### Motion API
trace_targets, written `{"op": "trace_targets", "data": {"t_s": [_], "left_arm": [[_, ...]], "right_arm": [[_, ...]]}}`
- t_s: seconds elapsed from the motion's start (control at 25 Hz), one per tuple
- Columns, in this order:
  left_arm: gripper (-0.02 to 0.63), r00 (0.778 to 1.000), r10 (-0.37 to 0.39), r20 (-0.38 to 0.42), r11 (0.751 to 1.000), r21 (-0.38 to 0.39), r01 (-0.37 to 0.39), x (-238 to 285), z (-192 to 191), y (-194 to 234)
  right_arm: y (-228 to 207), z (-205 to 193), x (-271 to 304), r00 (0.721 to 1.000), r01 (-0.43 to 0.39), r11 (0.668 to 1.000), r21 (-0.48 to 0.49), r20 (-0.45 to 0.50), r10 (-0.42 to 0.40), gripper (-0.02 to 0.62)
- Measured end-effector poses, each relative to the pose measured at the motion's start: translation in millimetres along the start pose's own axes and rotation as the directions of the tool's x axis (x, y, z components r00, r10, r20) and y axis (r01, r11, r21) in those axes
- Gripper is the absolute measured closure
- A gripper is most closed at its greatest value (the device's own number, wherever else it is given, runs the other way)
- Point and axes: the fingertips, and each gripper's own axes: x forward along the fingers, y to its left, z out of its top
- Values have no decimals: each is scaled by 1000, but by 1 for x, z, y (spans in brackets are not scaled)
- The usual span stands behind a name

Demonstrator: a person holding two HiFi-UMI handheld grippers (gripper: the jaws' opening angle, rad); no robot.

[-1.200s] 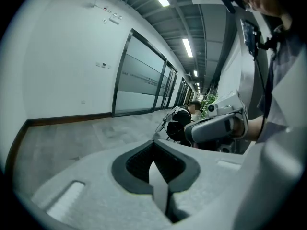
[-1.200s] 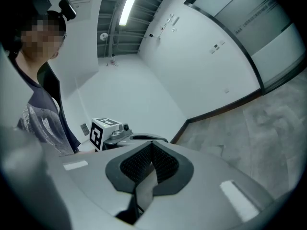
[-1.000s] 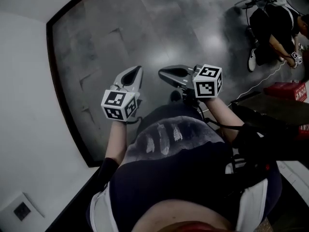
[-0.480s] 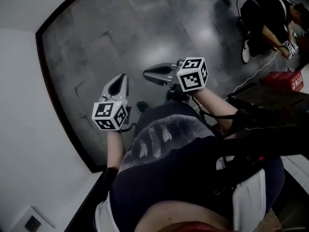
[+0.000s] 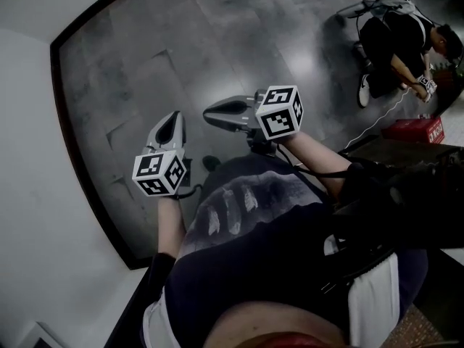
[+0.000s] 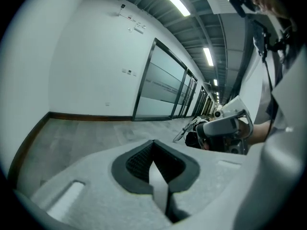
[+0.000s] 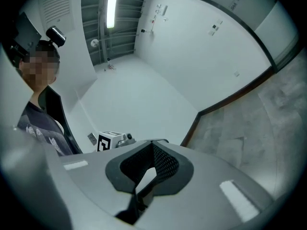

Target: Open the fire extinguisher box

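A red box (image 5: 415,130) lay on the floor (image 5: 217,42); whether it was the fire extinguisher box could not be told. A crouching person (image 5: 395,42) was just beyond it. Well left of the red box, the right gripper (image 5: 217,110) pointed across, away from it and nearly level, fingers (image 7: 166,168) pressed together on nothing. Further left, the left gripper (image 5: 174,124) angled down from an outstretched forearm, fingers (image 6: 136,165) likewise together and empty. Farthest from the box, bare grey floor ran to a dark skirting (image 5: 83,158) under a white wall (image 5: 36,194).
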Motion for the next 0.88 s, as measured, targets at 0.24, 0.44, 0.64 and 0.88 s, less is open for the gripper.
{"op": "trace_targets", "data": {"t_s": [0.24,0.44,0.64,0.88], "left_arm": [[603,1000,18,9,997,-75,-18,-25,-2,52],[603,999,30,45,989,-145,-23,-53,-3,79],[603,996,72,46,983,-170,-63,-74,-8,108],[603,1000,24,1,991,-131,-24,-58,-7,105]], "right_arm": [[16,-1,63,998,-18,999,-27,-66,16,595],[28,-9,97,994,-39,999,-31,-104,36,595],[38,-15,134,988,-79,996,-42,-138,72,595],[26,-17,144,989,-74,997,-25,-132,70,595]]}}
